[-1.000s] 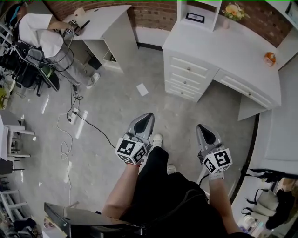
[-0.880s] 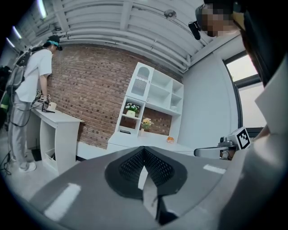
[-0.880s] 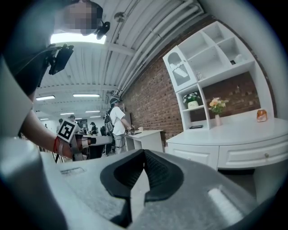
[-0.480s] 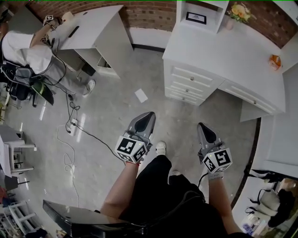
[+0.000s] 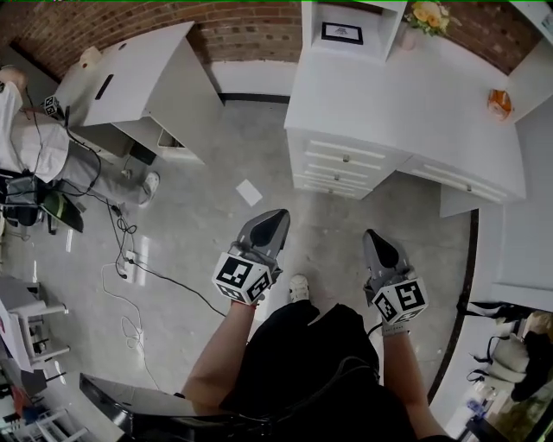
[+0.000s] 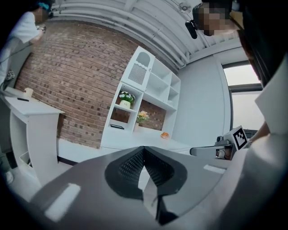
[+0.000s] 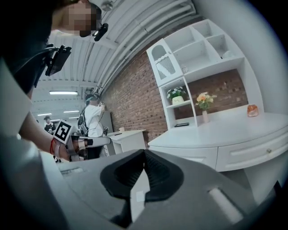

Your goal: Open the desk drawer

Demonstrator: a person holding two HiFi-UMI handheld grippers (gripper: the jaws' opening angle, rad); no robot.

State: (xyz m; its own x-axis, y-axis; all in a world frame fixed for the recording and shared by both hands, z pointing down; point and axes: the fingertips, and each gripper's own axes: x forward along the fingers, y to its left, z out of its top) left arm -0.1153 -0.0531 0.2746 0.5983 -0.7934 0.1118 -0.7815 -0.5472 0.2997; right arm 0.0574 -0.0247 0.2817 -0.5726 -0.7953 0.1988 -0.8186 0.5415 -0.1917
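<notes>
The white desk (image 5: 406, 95) stands ahead at the upper right. A stack of knobbed drawers (image 5: 344, 166) is under its left end, and one wide drawer (image 5: 462, 179) runs under the top to the right. All drawers look closed. My left gripper (image 5: 278, 215) is shut and empty over the floor, a short way before the drawer stack. My right gripper (image 5: 372, 234) is also shut and empty, below the gap between the stack and the wide drawer. In the right gripper view the wide drawer (image 7: 253, 153) with its knob lies ahead to the right, and the gripper (image 7: 145, 152) touches nothing.
A second white desk (image 5: 130, 82) stands at the upper left with a person (image 5: 17, 129) beside it. Cables (image 5: 130, 259) and a sheet of paper (image 5: 249, 192) lie on the floor. A picture frame (image 5: 342, 33), flowers (image 5: 429, 15) and an orange object (image 5: 498, 102) sit on the desk.
Both grippers and the person's legs have come closer to the white desk, which now sits lower and more central in the head view. The jaws stayed shut.
</notes>
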